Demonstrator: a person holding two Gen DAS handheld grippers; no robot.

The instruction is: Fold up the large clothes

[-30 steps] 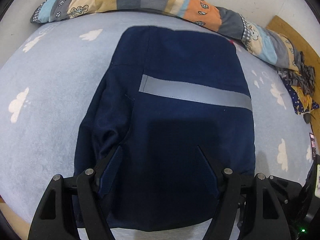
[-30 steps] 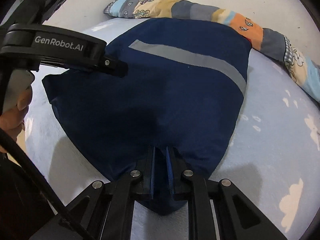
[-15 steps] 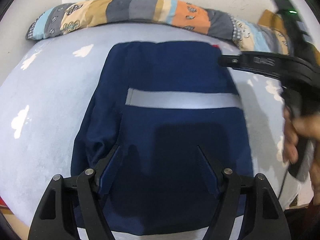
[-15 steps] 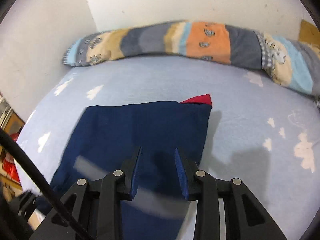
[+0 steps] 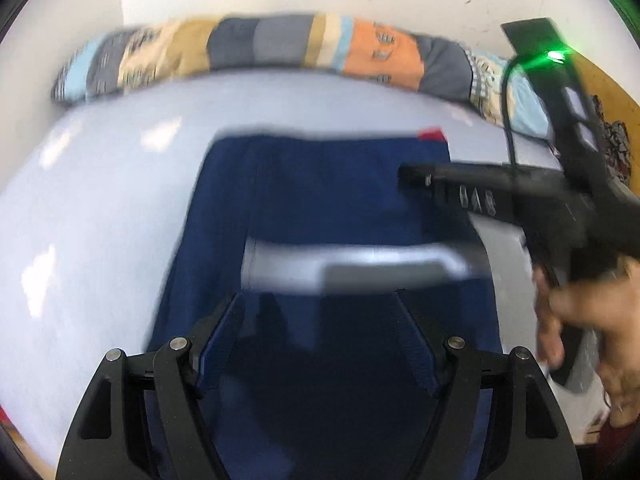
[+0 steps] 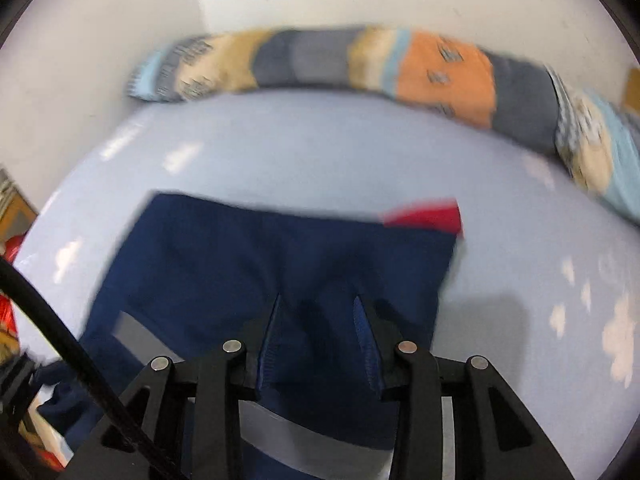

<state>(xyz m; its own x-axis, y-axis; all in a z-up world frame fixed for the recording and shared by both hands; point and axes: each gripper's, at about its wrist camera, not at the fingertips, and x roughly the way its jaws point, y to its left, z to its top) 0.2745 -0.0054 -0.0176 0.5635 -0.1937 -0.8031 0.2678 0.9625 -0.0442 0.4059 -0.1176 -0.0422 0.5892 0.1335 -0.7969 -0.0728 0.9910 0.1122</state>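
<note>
We have the navy garment (image 5: pixel 328 208) lying flat on the pale blue cloud-print bedsheet (image 5: pixel 100 208), folded into a rough rectangle, its grey reflective stripe (image 5: pixel 360 264) running across and a red corner (image 6: pixel 424 216) peeking out at the far right. Our left gripper (image 5: pixel 320 332) hovers over the near edge with its jaws spread wide and nothing between them. Our right gripper (image 6: pixel 316 320) has just been opening and now stands part open above the far half, empty too. The cloth looks soft, limp and fairly thick, so we judge it will sag and slide unless pinched through all layers; the near corners seem the best holds. The patchwork bolster (image 6: pixel 360 64) lies along the far wall.
</note>
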